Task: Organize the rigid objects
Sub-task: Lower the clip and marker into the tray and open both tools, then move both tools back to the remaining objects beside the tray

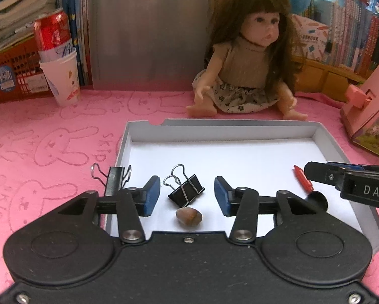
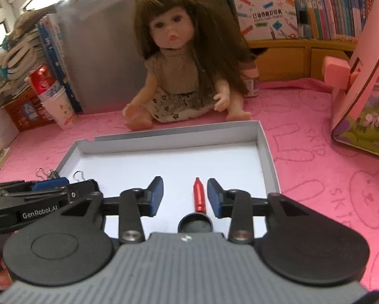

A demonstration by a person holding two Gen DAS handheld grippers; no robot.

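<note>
Nearest the left camera, a brown nut (image 1: 189, 216) lies low centre, just behind it a black binder clip (image 1: 186, 190) squarely between the spread fingers of the left hand-held gripper (image 1: 187, 195), long axis slanting toward upper right. Both rest in the white tray (image 1: 240, 129). In the right view, the right hand-held gripper (image 2: 185, 196), also apart, flanks a red pen-like piece (image 2: 199, 196) pointing away, right of centre.

"GenRobot.AI" is printed in white on the black body of the left gripper (image 2: 47, 190), at nine o'clock in the right wrist view. "DAS" shows on the right gripper (image 1: 316, 174) at three o'clock. "SKIP" is embossed repeatedly on the pink mat (image 1: 50, 147), beside rabbit outlines.
</note>
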